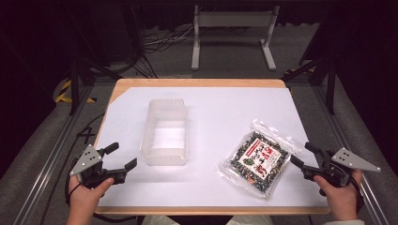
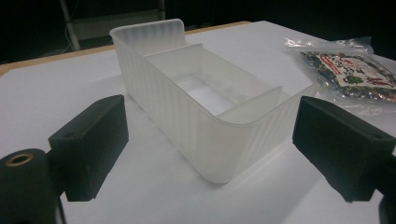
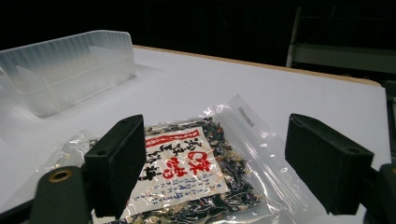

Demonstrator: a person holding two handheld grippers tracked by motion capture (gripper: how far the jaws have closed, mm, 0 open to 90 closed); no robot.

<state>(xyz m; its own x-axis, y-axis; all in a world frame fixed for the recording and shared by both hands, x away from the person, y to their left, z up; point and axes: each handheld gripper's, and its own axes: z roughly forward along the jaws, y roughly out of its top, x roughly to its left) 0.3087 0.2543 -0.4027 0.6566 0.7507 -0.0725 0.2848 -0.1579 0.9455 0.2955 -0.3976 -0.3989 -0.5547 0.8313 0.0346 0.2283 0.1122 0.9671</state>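
Two grippers, left and right, jaws wide, empty, ribbed translucent bin, crinkly clear packet.

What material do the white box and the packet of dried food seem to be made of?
Box: probably translucent, frosted plastic with ribbed walls; the table shows faintly through.
Packet: apparently clear, glossy plastic film; it shows glints and creases, and the dark contents and printed label are visible.

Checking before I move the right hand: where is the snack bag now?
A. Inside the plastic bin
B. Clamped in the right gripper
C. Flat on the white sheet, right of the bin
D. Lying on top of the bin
C. The snack bag lies flat on the white sheet, apart from the empty plastic bin, and the right gripper stands open just beside it without touching.
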